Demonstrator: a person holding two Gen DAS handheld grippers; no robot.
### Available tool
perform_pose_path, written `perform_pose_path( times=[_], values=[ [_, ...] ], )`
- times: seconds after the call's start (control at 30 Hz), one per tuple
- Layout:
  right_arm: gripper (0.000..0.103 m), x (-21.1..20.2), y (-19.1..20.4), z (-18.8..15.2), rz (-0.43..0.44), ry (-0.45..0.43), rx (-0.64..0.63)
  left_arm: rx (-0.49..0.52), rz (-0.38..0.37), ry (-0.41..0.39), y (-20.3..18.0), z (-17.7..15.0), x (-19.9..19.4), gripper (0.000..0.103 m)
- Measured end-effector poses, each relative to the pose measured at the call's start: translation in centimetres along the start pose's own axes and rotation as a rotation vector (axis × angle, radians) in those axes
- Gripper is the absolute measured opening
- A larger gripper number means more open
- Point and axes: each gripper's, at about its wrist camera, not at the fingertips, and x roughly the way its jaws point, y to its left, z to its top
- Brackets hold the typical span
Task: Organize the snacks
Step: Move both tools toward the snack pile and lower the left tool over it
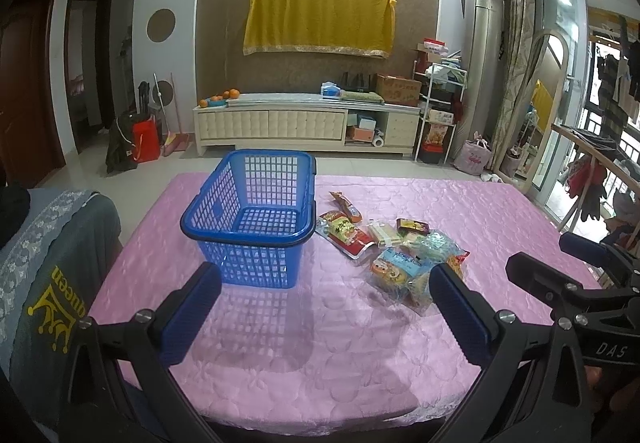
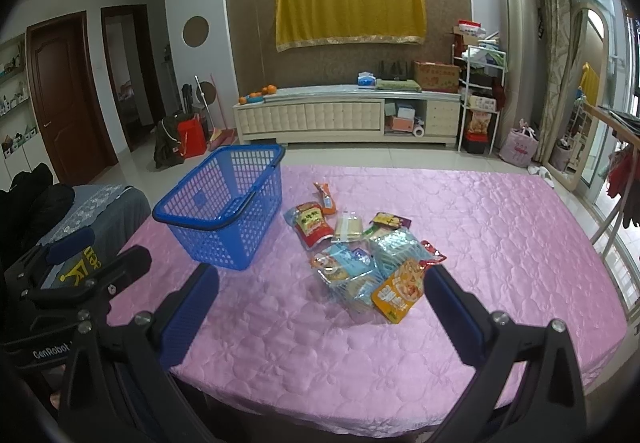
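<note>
An empty blue plastic basket (image 1: pixel 256 219) stands on the pink table (image 1: pixel 320 343); it also shows in the right wrist view (image 2: pixel 224 211). Several snack packets (image 1: pixel 396 247) lie in a loose pile to its right, among them a red pouch (image 2: pixel 310 225), a clear blue-printed bag (image 2: pixel 348 275) and an orange packet (image 2: pixel 398 293). My left gripper (image 1: pixel 326 307) is open and empty, held over the table in front of the basket. My right gripper (image 2: pixel 320 303) is open and empty, just in front of the pile.
A chair draped with grey cloth (image 1: pixel 44 275) stands at the table's left edge. The other gripper shows at the right of the left wrist view (image 1: pixel 576 283). A TV cabinet (image 1: pixel 308 123) stands behind, across open floor.
</note>
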Motion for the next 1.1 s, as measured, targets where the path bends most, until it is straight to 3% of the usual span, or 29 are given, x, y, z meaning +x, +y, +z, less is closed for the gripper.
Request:
perform_pose_path(
  times=[0.5, 1.1],
  values=[
    [0.103, 1.4, -3.8, 2.6, -0.074, 0.020, -0.028, 0.083, -0.059, 0.018, -4.2, 3.7, 3.7, 0.103],
    [0.103, 10.2, -11.7, 0.7, -0.119, 0.251, 0.094, 0.207, -0.123, 0.265, -9.8, 1.8, 15.9, 0.103]
  ],
)
